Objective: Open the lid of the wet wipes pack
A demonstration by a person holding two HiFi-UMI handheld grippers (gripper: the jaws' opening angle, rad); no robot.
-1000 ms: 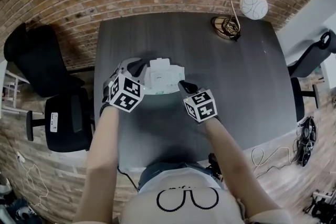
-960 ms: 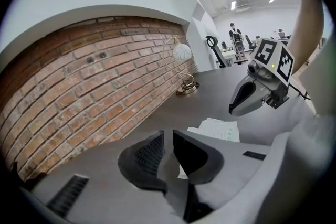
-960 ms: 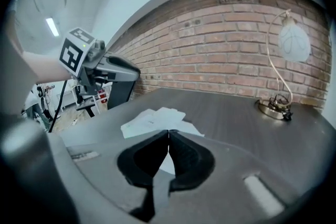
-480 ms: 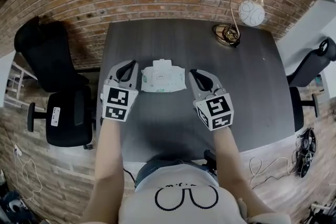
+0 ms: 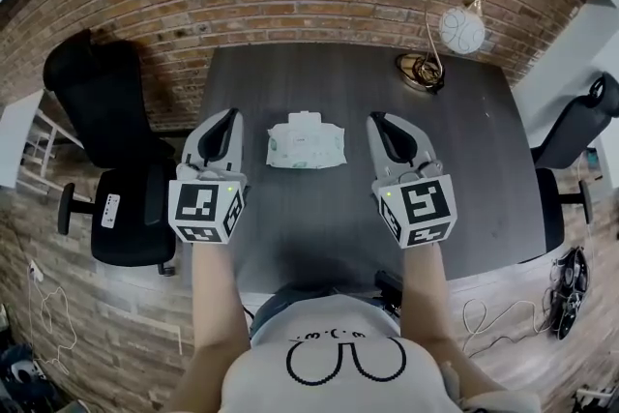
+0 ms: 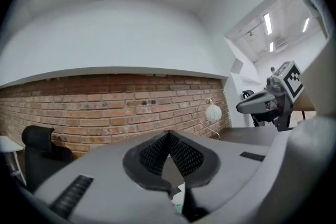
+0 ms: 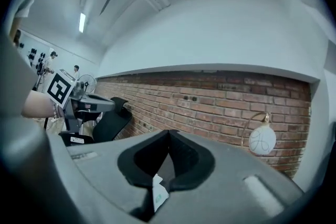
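My left fingers [image 5: 221,138] and right fingers [image 5: 392,142] hover clenched, empty, flanking the wet wipes pack [image 5: 306,146]. Its lid [image 5: 306,120], seemingly open, could flop shut unrestrained.

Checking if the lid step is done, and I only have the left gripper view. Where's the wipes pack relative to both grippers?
Observer: In the head view the wet wipes pack lies flat on the table, between the left gripper and the right gripper. It touches neither.
Operator: Lid?
Observer: A white flap sticks out past the pack's far edge. It looks flipped open, but I can't be sure.
Operator: Right jaws holding anything?
Observer: The right gripper view shows the jaws together with nothing gripped.
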